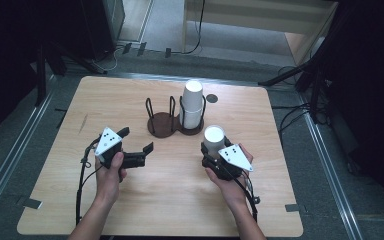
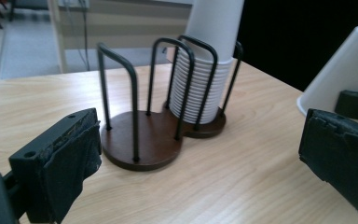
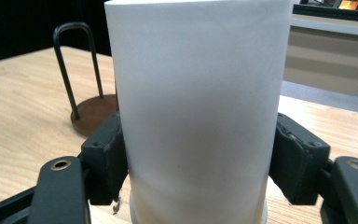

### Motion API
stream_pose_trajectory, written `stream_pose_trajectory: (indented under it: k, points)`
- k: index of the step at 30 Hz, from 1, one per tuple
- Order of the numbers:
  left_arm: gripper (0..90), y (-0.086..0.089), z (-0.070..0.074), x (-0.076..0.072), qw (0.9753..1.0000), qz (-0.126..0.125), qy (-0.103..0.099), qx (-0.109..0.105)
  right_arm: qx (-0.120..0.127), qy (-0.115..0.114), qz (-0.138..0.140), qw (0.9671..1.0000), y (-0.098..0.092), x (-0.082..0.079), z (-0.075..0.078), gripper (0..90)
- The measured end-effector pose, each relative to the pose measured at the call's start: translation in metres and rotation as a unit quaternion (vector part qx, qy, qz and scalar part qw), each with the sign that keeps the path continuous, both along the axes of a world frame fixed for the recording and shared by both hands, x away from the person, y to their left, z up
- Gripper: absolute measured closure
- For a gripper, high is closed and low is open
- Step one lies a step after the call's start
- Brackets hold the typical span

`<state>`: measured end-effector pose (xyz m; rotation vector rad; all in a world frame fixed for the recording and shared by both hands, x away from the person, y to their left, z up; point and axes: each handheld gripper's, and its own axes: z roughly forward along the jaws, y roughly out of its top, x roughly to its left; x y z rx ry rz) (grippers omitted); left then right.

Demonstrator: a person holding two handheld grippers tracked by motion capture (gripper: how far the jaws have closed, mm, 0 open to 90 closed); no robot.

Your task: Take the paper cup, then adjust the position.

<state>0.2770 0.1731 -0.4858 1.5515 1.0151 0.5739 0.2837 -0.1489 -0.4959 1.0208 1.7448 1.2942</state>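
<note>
A wire cup holder (image 1: 161,125) with two round brown bases stands mid-table. Its right bay holds a tall stack of upturned white paper cups (image 1: 192,104); its left bay (image 2: 140,144) is empty. My right gripper (image 1: 213,149) is shut on a single upturned white cup (image 1: 213,136), just right of and nearer than the holder, with the pads (image 3: 106,161) pressing both its sides (image 3: 196,107). I cannot tell whether its rim rests on the table. My left gripper (image 1: 136,140) is open and empty, pointing at the holder from the left; the stack (image 2: 205,79) shows between its jaws.
The wooden table (image 1: 130,200) has rounded corners and bare wood in front of the holder. A small dark disc (image 1: 211,98) lies behind the stack. Cables trail from both grippers toward the near edge. Dark stands and cables sit on the floor around the table.
</note>
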Motion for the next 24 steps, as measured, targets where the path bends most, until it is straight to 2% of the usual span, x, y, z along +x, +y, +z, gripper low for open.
stream_pose_trajectory:
  k: [1,2,4,6,8,12,14,20,22,24]
  points:
    - [0.0,-0.002,0.000,-0.001,1.0000,-0.005,0.001,0.001,0.000,0.000,0.000,1.0000,0.000,0.000,0.000,29.1]
    - [0.0,-0.004,0.001,-0.001,0.9999,-0.012,0.001,0.001,-0.011,-0.003,0.000,0.9999,0.002,-0.001,-0.001,29.0]
    - [0.0,-0.007,0.004,-0.003,0.9997,-0.024,0.004,-0.008,-0.017,-0.005,-0.001,0.9998,0.003,-0.001,-0.002,29.0]
    - [0.0,-0.009,0.007,-0.004,0.9989,-0.041,0.007,-0.020,-0.038,-0.016,-0.002,0.9991,0.004,-0.001,-0.003,28.9]
    - [0.0,-0.013,0.013,-0.006,0.9983,-0.056,0.006,-0.018,-0.041,-0.018,-0.001,0.9990,0.004,-0.002,-0.003,28.8]
    - [0.0,-0.016,0.017,-0.007,0.9979,-0.061,0.013,-0.016,-0.050,-0.023,-0.004,0.9985,0.004,-0.002,-0.004,28.6]
    - [0.0,-0.018,0.019,-0.008,0.9972,-0.071,0.014,-0.017,-0.074,-0.039,-0.001,0.9965,0.007,-0.003,-0.004,28.5]
    - [0.0,-0.024,0.019,-0.008,0.9962,-0.085,0.019,-0.001,-0.102,-0.059,0.005,0.9930,0.011,-0.004,-0.005,28.5]
    - [0.0,-0.026,0.018,-0.008,0.9957,-0.089,0.024,0.002,-0.113,-0.066,0.010,0.9913,0.013,-0.004,-0.005,28.6]
    - [0.0,-0.027,0.018,-0.007,0.9956,-0.090,0.026,-0.001,-0.115,-0.067,0.013,0.9910,0.014,-0.004,-0.005,28.6]
